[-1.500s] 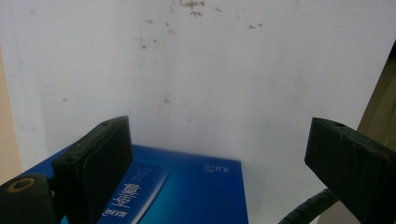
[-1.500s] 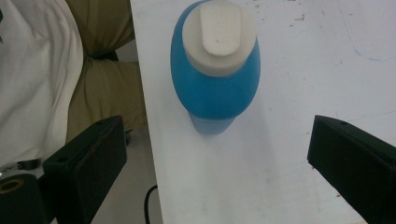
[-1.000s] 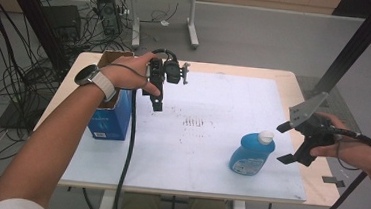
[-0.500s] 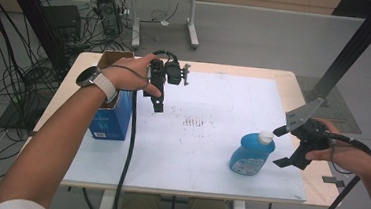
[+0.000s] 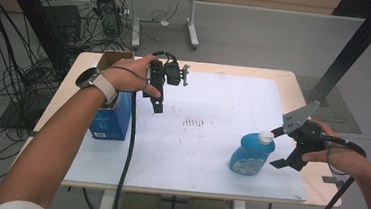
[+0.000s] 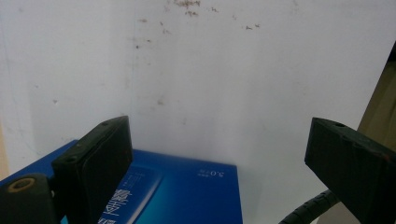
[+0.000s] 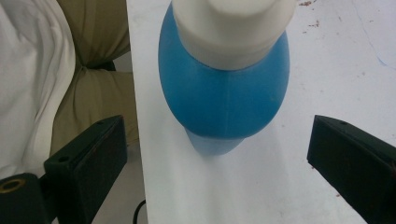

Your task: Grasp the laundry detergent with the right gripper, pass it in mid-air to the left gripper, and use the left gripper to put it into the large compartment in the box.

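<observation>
**Open right gripper beside the blue bottle**

At the left of the high view, a blue box (image 5: pixel 110 119) with an open cardboard top stands on the white sheet (image 5: pixel 210 151) that covers the table (image 5: pixel 295 83). Just right of it, in the upper middle of the frame, the left gripper (image 5: pixel 157 105) is held above the sheet, pointing down. In the left gripper view its jaws stand wide apart with nothing between them, the box's blue face low in the frame.

Right of centre, the blue bottle (image 5: pixel 251 154) with a white cap (image 5: pixel 265 137) stands upright near the sheet's front edge. At the far right, the right gripper (image 5: pixel 276 148) has its jaws spread wide, close beside the bottle's cap end. In the right gripper view the bottle sits at upper centre, beyond the jaws' tips and untouched.
</observation>
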Motion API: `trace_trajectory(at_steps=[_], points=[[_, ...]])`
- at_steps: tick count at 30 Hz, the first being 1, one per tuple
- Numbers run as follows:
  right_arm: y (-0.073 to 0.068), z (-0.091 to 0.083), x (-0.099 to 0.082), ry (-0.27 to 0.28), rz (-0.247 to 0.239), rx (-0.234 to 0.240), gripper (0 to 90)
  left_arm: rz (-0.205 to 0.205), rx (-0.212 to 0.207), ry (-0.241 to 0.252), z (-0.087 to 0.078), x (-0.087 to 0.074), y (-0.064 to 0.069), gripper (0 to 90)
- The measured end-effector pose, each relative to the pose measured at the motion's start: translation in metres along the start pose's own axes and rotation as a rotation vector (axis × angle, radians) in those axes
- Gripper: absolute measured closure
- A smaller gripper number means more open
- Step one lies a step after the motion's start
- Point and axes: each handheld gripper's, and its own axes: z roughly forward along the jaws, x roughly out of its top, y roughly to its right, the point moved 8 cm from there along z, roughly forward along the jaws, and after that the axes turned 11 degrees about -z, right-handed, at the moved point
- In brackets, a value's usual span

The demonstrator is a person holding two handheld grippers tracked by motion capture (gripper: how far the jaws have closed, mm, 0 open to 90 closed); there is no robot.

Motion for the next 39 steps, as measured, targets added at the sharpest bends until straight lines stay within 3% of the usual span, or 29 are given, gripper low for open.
trace_trajectory(at_steps=[39], points=[[0.001, 0.018, -0.008, 0.073, -0.007, -0.034, 5.1, -0.009, -0.009, -0.001, 0.006, 0.001, 0.004, 8.1]])
